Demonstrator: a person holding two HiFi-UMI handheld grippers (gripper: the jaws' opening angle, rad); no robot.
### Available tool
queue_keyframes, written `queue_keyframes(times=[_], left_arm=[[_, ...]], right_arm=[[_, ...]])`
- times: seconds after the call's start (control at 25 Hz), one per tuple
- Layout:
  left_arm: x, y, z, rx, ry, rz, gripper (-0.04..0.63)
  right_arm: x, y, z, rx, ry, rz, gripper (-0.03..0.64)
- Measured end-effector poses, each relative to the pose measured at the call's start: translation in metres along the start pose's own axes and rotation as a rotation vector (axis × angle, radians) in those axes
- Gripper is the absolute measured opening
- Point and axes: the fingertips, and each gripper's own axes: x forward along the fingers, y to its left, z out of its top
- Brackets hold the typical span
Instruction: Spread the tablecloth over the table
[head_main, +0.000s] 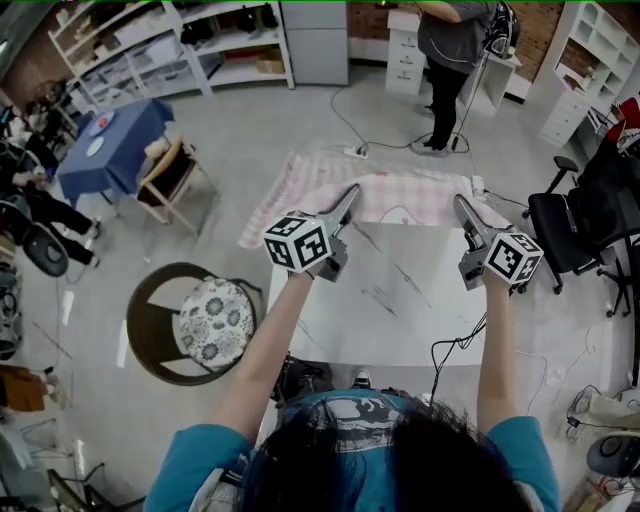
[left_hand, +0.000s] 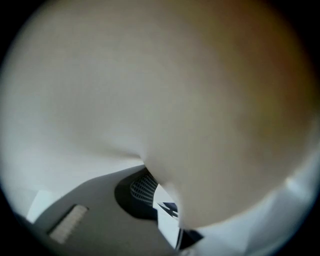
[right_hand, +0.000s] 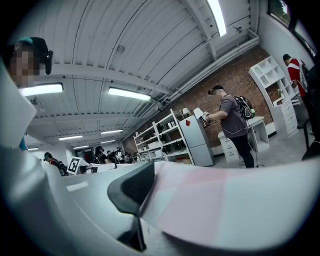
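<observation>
A pink checked tablecloth lies bunched over the far end of the white streaked table and trails onto the floor behind it. My left gripper grips the cloth's near edge at the table's far left. My right gripper grips the same edge at the far right. In the left gripper view the cloth fills nearly the whole picture, pressed against a dark ribbed pad. In the right gripper view the pink cloth runs out from beside a black pad.
A round wicker chair with a floral cushion stands left of the table. A black office chair stands to the right. A person stands at a desk beyond. A blue-covered table and a wooden chair are far left. Cables lie on the floor.
</observation>
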Motion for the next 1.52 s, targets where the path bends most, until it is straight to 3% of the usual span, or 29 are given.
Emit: queue_keyframes(times=[0.4, 0.6, 0.76, 0.88, 1.08, 1.32, 1.52], left_arm=[[-0.062, -0.012, -0.101, -0.318, 0.01, 0.078, 0.057], [-0.092, -0.015, -0.159, -0.48, 0.068, 0.155, 0.057], [-0.118, -0.014, -0.209, -0.5, 0.182, 0.235, 0.077], [-0.136, -0.014, -0.236, -0.565, 0.21, 0.254, 0.077], [-0.164, -0.017, -0.281, -0.589, 0.297, 0.312, 0.083], [-0.192, -0.021, -0.336, -0.541, 0.472, 0.423, 0.078], [-0.213, -0.025, -0.351, -0.562, 0.513, 0.477, 0.066]], right_arm=[[-0.059, 0.007, -0.095, 0.205, 0.058, 0.024, 0.072], [-0.084, 0.006, -0.143, 0.329, 0.109, -0.004, 0.072], [-0.104, 0.017, -0.186, 0.432, 0.145, -0.013, 0.063], [-0.118, 0.026, -0.212, 0.532, 0.154, -0.019, 0.052], [-0.142, 0.028, -0.26, 0.657, 0.212, -0.094, 0.048], [-0.17, 0.032, -0.318, 0.721, 0.344, -0.185, 0.026], [-0.187, 0.043, -0.351, 0.828, 0.365, -0.241, 0.025]])
